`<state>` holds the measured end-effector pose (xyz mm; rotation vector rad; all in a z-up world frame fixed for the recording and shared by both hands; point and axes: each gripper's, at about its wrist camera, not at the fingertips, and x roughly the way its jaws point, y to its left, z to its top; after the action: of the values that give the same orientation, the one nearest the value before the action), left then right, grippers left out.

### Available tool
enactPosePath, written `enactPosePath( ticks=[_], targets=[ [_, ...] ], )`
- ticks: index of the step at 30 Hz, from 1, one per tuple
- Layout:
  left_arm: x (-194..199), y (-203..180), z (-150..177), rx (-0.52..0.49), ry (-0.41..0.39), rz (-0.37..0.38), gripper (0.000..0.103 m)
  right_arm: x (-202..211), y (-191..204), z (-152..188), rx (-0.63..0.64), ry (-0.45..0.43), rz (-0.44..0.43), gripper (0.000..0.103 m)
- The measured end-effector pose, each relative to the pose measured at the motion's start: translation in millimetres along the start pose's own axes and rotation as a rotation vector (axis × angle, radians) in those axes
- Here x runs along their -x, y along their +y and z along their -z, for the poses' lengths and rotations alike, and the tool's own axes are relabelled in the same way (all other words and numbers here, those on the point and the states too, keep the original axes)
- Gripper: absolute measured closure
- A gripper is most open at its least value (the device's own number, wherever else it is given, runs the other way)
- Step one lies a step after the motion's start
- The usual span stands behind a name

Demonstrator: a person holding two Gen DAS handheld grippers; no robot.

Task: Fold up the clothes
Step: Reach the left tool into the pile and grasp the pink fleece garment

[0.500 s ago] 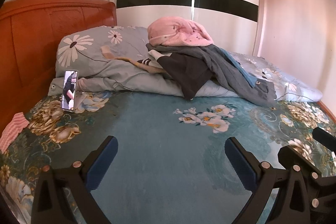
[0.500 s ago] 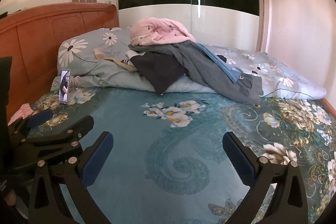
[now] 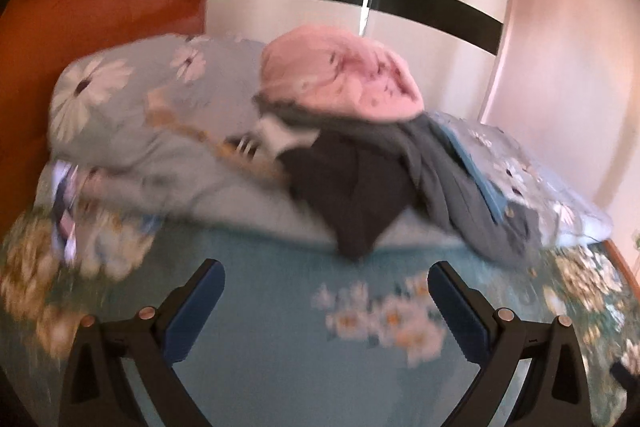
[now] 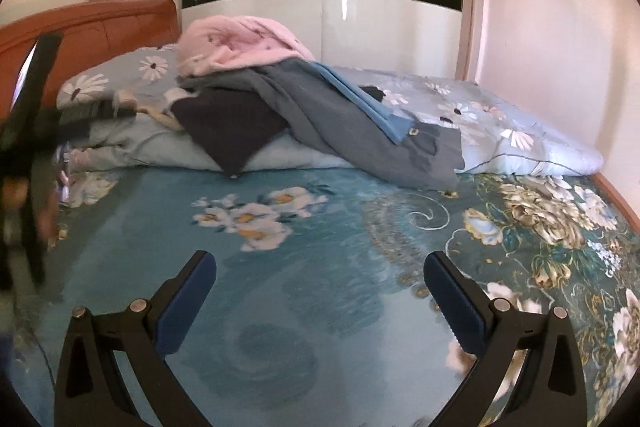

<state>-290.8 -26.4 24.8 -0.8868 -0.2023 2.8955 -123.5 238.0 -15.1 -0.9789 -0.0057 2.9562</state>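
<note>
A pile of clothes lies on the folded quilt at the head of the bed: a pink garment (image 3: 344,75) (image 4: 240,43) on top, a dark navy garment (image 3: 356,195) (image 4: 232,131) below it, and a grey garment (image 3: 460,183) (image 4: 360,135) with a blue piece (image 4: 360,99) draped to the right. My left gripper (image 3: 326,311) is open and empty, above the bedspread, short of the pile. My right gripper (image 4: 320,303) is open and empty, over the bedspread further back. The left view is blurred by motion.
The teal floral bedspread (image 4: 304,267) covers the bed. A light blue daisy quilt (image 4: 500,131) (image 3: 132,131) lies across the head. An orange wooden headboard (image 4: 100,23) stands at left, a white wardrobe (image 4: 320,7) behind. The left hand-held device (image 4: 28,131) shows blurred at left.
The left gripper has moved forward toward the clothes pile, which looms larger; its view is now blurred. The right gripper has also moved closer. Both stay open.
</note>
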Motion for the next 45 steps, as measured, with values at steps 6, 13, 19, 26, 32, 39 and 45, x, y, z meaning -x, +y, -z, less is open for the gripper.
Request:
enactPosePath(
  ticks=[6, 13, 19, 26, 32, 39, 45],
  targets=[
    [-95, -26, -84, -0.022, -0.014, -0.054, 0.0, -44, -41, 6, -0.085, 0.076, -0.042, 0.0],
    [-177, -38, -135, 0.04, 0.015, -0.153, 0.0, -63, -61, 16, -0.107, 0.104, -0.032, 0.0],
    [-217, -27, -147, 0.116, 0.068, -0.176, 0.044, -71, -72, 22, -0.111, 0.109, -0.019, 0.0],
    [-203, -15, -146, 0.186, -0.007, -0.168, 0.096, -70, -79, 26, -0.114, 0.106, -0.008, 0.0],
    [-119, -37, -175, 0.102, -0.172, -0.025, 0.097, -53, -78, 25, -0.11, 0.092, 0.002, 0.0],
    [9, -58, -221, 0.052, -0.372, 0.193, 0.097, -20, -68, 12, -0.091, 0.037, 0.004, 0.0],
    [129, -67, -254, -0.002, -0.549, 0.369, 0.097, 9, -56, -1, -0.077, -0.023, -0.005, 0.0]
  ],
)
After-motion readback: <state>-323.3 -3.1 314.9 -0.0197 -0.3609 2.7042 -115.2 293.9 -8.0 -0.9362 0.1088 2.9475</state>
